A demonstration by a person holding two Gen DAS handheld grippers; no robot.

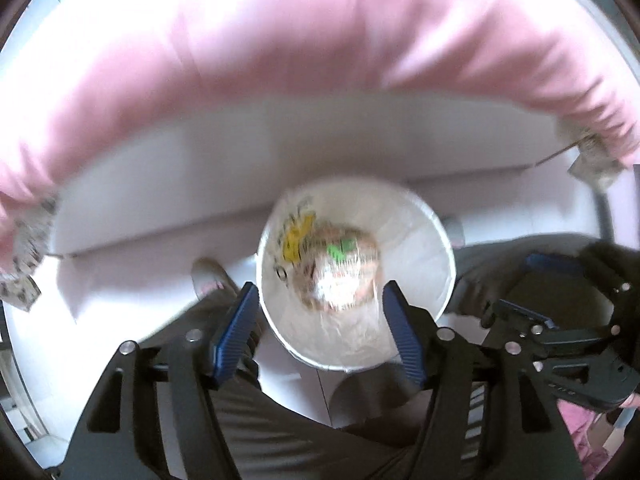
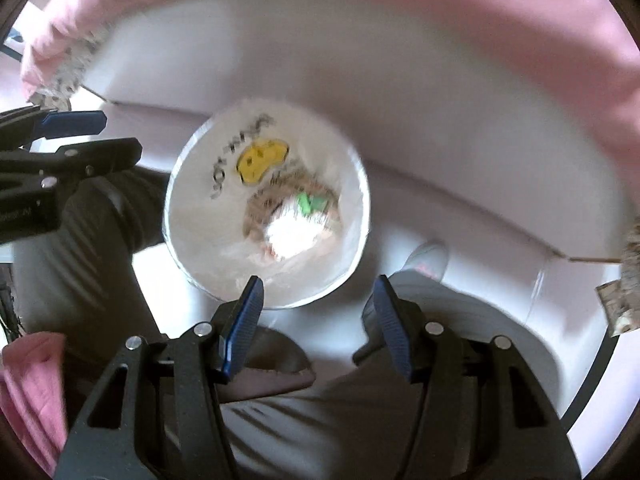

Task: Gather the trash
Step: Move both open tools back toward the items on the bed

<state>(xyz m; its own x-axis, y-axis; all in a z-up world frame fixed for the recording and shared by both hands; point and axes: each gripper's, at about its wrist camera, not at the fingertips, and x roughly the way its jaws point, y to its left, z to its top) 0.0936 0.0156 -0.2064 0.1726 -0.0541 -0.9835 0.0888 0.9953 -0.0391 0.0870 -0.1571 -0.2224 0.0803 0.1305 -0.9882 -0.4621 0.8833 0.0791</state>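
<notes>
A round white bin [image 1: 420,236] lined with a clear bag stands on the pale floor. It holds crumpled trash [image 1: 340,268] with brown, yellow and green print. My left gripper [image 1: 318,320] is open and empty just above the bin's near rim. In the right wrist view the same bin [image 2: 224,256] and trash [image 2: 292,216] lie ahead of my right gripper [image 2: 318,312], which is open and empty, hovering at the bin's near edge. The left gripper [image 2: 72,136] also shows at the left there, and the right gripper [image 1: 532,292] shows at the right of the left wrist view.
A pink bedspread [image 1: 260,48] with a patterned hem hangs over a white bed frame [image 1: 240,168] behind the bin. The person's grey trouser legs [image 2: 80,264] and a grey slipper [image 2: 426,260] stand beside the bin. Both views are motion-blurred.
</notes>
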